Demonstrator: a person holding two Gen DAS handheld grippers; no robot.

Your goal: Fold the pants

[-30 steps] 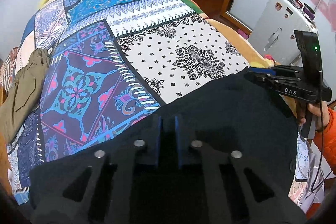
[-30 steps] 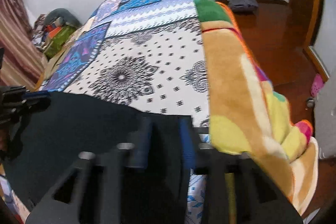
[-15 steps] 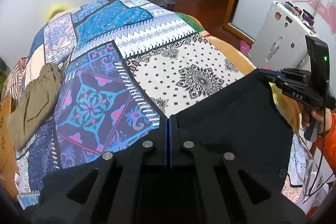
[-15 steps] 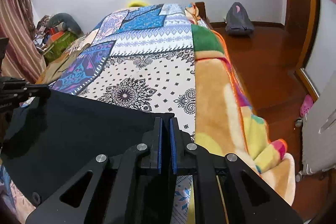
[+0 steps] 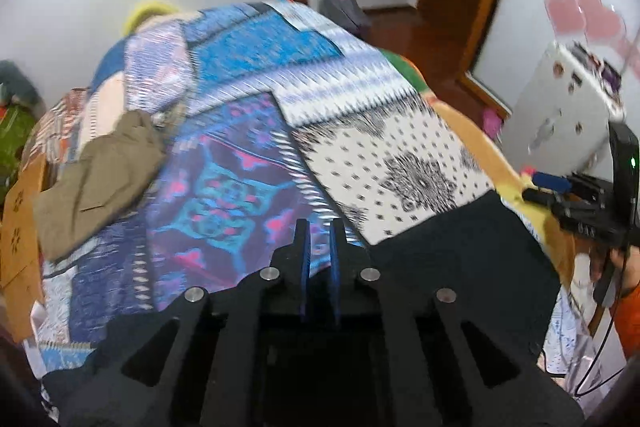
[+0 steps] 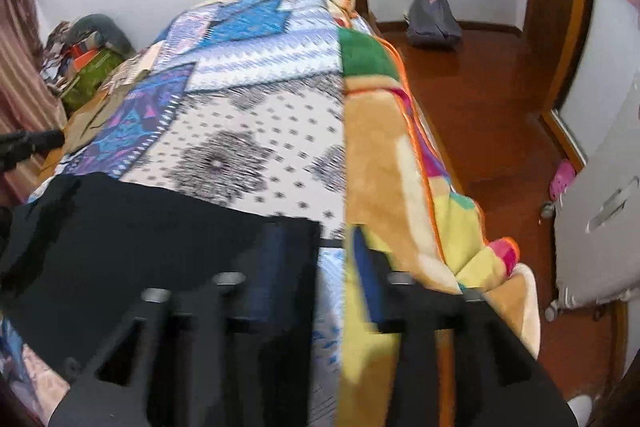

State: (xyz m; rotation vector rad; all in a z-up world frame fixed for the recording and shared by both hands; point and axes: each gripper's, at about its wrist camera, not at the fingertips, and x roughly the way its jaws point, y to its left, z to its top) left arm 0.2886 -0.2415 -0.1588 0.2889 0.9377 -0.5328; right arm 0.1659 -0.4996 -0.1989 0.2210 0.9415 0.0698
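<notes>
So both hand-held grippers just let go: right hand-held gripper opening wide, left hand-held gripper narrow and empty. Black pants lie folded on the bed.

Left tool slightly parted, empty; right tool just opening, empty.

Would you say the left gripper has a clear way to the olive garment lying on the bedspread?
Probably yes: the olive garment lies uncovered up-left of the left gripper, with only flat bedspread between.
</notes>
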